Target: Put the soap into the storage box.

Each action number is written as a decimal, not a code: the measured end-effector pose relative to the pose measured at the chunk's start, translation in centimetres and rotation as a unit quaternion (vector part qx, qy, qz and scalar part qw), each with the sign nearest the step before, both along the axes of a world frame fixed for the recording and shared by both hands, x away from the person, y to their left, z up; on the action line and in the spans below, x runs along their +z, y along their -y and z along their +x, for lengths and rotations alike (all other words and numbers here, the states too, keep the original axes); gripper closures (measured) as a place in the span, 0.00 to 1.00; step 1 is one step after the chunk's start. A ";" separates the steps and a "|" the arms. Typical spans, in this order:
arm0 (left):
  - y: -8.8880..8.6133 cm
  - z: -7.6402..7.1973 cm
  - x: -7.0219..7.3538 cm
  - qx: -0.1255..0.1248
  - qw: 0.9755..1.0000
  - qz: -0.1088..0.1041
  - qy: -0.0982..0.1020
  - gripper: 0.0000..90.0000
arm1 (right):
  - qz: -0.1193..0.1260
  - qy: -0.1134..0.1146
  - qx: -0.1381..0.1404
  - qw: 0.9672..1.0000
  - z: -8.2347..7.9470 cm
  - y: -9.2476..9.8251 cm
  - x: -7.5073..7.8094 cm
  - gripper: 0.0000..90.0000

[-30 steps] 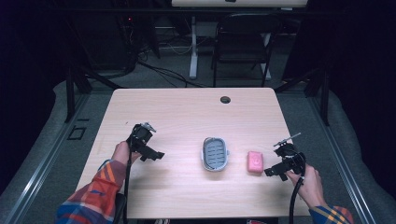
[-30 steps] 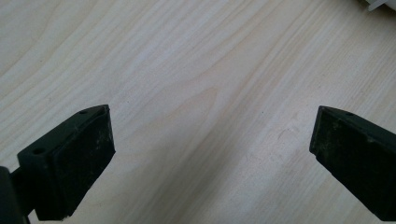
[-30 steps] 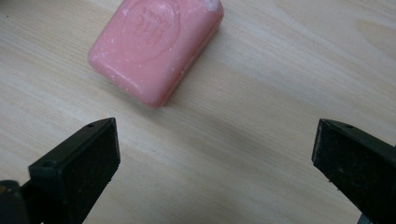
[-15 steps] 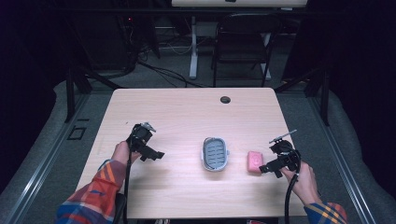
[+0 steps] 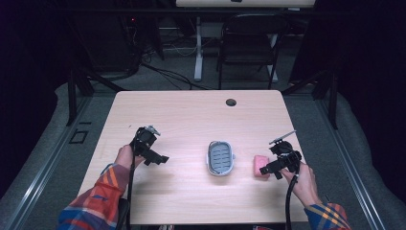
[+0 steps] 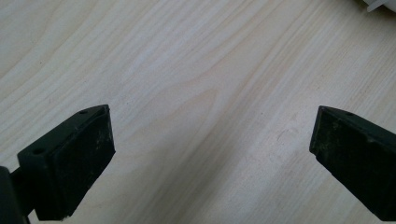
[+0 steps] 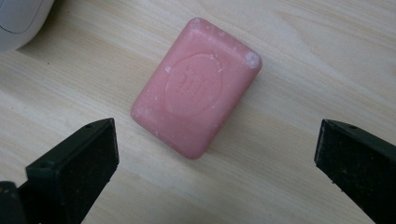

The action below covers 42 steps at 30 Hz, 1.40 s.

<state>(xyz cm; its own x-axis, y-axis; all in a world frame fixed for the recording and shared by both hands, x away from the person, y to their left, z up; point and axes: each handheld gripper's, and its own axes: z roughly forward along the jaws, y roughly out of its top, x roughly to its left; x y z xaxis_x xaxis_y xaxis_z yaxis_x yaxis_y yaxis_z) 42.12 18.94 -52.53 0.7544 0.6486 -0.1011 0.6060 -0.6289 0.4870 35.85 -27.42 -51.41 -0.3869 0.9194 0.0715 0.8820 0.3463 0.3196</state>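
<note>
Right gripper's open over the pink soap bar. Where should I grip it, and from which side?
Take the pink soap bar across its two long edges, coming straight down from above. It lies flat on the table beside the soap dish, so only its sides are free. It sits askew between the right gripper fingers, so probably turn the wrist to square them to the long edges.

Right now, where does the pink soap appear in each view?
High view: the soap lies on the table, right of the soap dish, just left of the right gripper.
Left gripper view: not in it; a white corner of the dish is at top right.
Right gripper view: soap at centre, ahead of the open jaws.
Shared landmark: the dish.
</note>
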 end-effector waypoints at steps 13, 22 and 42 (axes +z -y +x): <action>0.0 0.0 0.0 0.000 1.000 0.000 -0.001 0.00 | -0.015 -0.008 0.002 1.000 1.0 -1.7 -0.4 0.00; 0.0 0.0 0.0 0.002 1.000 0.000 0.000 0.00 | -0.033 -0.012 0.013 0.999 1.6 -3.0 -1.0 0.03; 0.1 0.0 -0.1 -0.001 1.000 0.007 -0.004 0.00 | -0.047 -0.028 0.016 0.998 2.3 -2.5 -1.8 0.40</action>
